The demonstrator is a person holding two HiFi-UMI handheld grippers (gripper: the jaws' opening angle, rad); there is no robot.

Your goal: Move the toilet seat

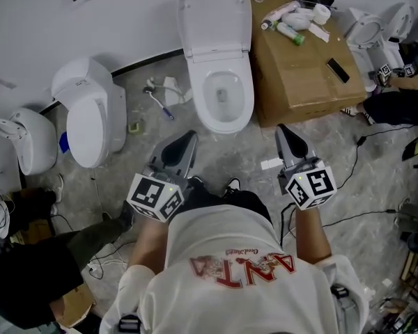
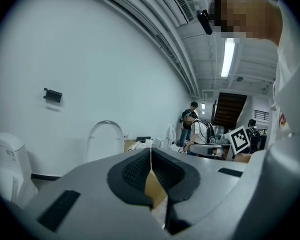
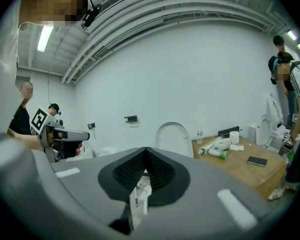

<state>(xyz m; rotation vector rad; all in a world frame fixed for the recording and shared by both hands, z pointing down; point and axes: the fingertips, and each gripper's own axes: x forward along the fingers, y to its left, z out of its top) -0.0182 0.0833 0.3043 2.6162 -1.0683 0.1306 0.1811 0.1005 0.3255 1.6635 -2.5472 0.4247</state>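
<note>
A white toilet point(image 1: 225, 96) stands against the wall ahead of me with its bowl open. Its hinged top point(image 1: 214, 16) is tipped up against the wall; I cannot tell the seat from the lid. My left gripper point(image 1: 187, 140) is shut and empty, hovering just short of the bowl's front left. My right gripper point(image 1: 285, 132) is also shut and empty, to the right of the bowl beside the box. The raised top appears as a white arch point(image 2: 105, 138) beyond the left gripper point(image 2: 151, 156), and as a white arch point(image 3: 173, 138) beyond the right gripper point(image 3: 146, 156).
A cardboard box point(image 1: 303, 75) right of the toilet carries bottles, a paper roll and a phone. Two more white toilets point(image 1: 90, 113) point(image 1: 24, 141) stand at the left. A brush point(image 1: 158, 103) lies on the floor. People and cables are at the right edge.
</note>
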